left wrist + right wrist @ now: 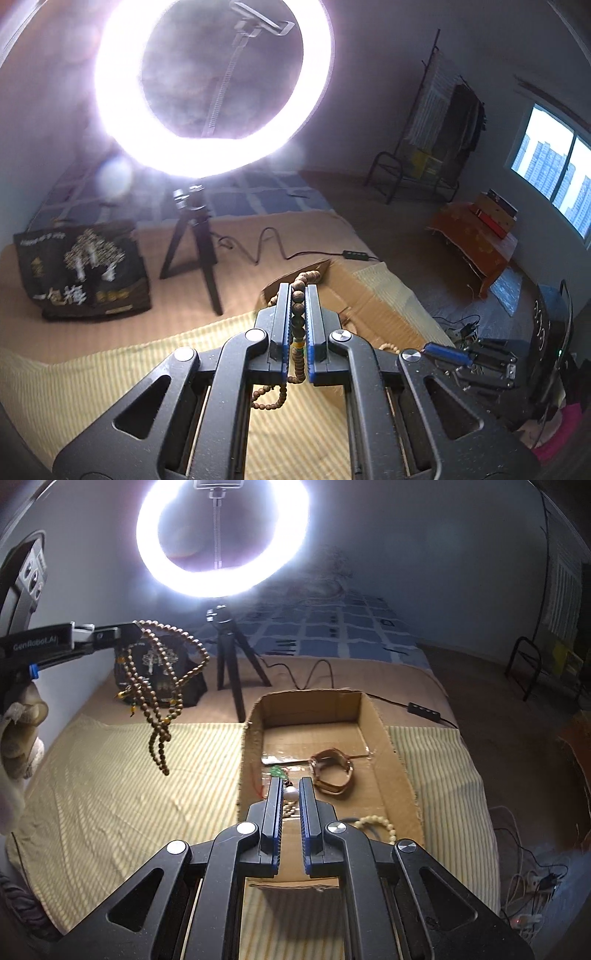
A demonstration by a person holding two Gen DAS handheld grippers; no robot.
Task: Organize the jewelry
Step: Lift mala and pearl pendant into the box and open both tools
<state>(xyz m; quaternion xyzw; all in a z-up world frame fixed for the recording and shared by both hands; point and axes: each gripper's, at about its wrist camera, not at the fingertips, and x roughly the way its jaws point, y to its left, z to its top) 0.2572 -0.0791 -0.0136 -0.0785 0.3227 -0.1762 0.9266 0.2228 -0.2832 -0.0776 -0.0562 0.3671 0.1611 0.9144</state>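
My left gripper is shut on a long brown wooden bead necklace. In the right wrist view the left gripper holds the necklace in the air, loops hanging left of the open cardboard box. My right gripper hovers over the box's near part, jaws slightly apart with a white pearl bead between the fingertips; I cannot tell if it is gripped. In the box lie a brown leather watch, a green pendant on red cord and a cream bead bracelet.
A lit ring light on a black tripod stands behind the box, its cable trailing right. A dark printed bag sits at the back left. The box rests on a yellow striped cloth on the bed.
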